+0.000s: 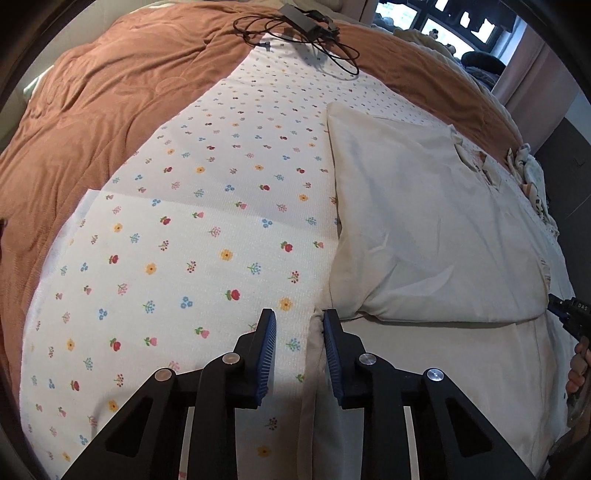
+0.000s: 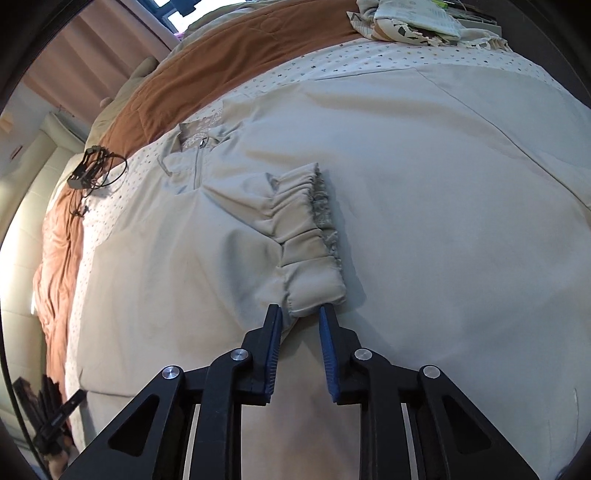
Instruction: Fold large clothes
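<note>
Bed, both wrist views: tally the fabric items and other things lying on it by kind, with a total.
Beige garment: 1
Floral sheet: 1
Rust-brown blanket: 1
Black adapter with cable: 1
Patterned cloth bundle at the bed's edge: 1
Total: 5

Cream zip-neck garment (image 2: 406, 177) flat on the bed, gathered elastic cuff (image 2: 314, 236) folded across its front.

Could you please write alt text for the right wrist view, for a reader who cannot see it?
The right gripper pinches the gathered cuff of a beige jacket spread over a floral sheet. A rust-brown blanket lies beyond.
</note>
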`<action>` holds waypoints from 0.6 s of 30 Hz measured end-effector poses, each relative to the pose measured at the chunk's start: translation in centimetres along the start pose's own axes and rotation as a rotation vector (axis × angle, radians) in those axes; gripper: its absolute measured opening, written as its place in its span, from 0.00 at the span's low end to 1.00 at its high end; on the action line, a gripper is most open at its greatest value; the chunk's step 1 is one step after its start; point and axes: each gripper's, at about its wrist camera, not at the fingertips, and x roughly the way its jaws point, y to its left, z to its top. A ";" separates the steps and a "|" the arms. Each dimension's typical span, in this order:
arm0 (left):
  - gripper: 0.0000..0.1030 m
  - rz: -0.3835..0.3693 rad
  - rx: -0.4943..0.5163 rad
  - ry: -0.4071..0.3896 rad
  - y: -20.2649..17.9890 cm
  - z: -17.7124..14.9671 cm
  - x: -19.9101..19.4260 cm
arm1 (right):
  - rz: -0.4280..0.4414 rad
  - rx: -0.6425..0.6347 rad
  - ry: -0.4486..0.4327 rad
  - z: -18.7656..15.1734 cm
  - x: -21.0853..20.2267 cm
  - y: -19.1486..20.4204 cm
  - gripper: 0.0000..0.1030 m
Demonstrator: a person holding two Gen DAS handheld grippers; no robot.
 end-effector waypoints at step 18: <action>0.29 0.003 -0.094 -0.053 -0.7 -0.1 -7.3 | -0.017 -0.138 -0.052 -1.7 -11.1 -1.6 0.39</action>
